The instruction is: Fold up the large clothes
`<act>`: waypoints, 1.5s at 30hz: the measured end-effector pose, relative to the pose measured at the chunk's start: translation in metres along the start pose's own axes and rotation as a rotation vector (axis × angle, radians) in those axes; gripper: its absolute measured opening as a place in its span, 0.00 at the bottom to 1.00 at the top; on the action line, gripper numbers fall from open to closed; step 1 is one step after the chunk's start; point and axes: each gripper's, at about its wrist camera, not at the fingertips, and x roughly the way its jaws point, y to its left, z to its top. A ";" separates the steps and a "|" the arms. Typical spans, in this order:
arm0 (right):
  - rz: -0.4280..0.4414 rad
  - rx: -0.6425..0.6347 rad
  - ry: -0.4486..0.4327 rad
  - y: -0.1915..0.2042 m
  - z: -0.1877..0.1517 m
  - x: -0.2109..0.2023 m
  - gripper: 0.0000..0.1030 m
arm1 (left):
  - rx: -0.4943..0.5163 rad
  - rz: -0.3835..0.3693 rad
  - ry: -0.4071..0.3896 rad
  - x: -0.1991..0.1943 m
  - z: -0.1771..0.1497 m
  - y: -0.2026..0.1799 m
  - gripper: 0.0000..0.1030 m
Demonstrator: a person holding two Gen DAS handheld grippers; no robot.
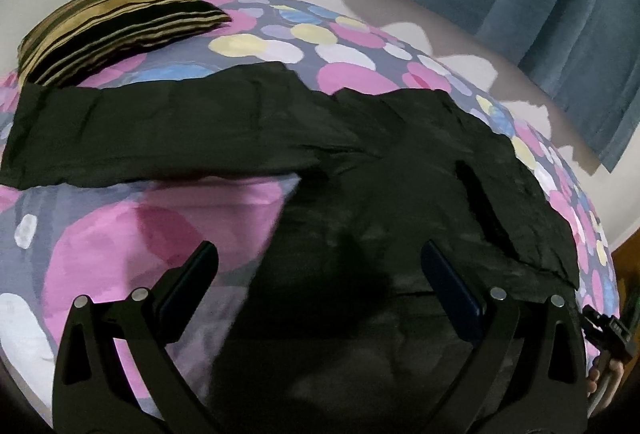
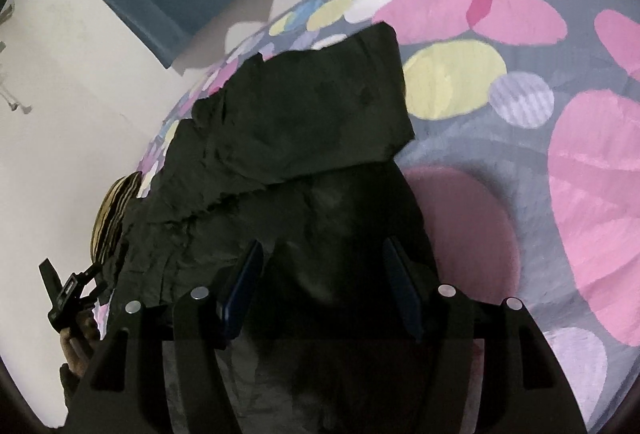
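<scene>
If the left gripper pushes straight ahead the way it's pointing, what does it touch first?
Most likely the black garment on the bedspread: it fills the space ahead of the open left gripper. How close it lies is unclear.

Garment (image 1: 280, 122) on bedspread (image 1: 160, 218) — pillow (image 1: 104, 30) behind.

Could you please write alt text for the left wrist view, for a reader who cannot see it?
A black garment lies spread on a bed with a pink, yellow and blue spotted cover, one long part stretching left. The open left hand-held gripper hovers over it, holding nothing. A striped pillow lies behind, a blue curtain beyond.
</scene>
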 end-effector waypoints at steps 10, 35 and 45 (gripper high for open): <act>0.027 0.009 0.002 -0.005 -0.004 0.003 0.64 | -0.155 0.039 -0.024 -0.017 0.006 0.076 0.98; 0.001 -0.030 -0.021 0.006 -0.008 0.006 0.73 | -0.437 0.013 -0.162 -0.023 0.044 0.305 0.98; 0.012 -0.024 -0.034 0.005 -0.009 0.006 0.74 | -0.429 0.089 -0.070 -0.007 0.056 0.303 0.65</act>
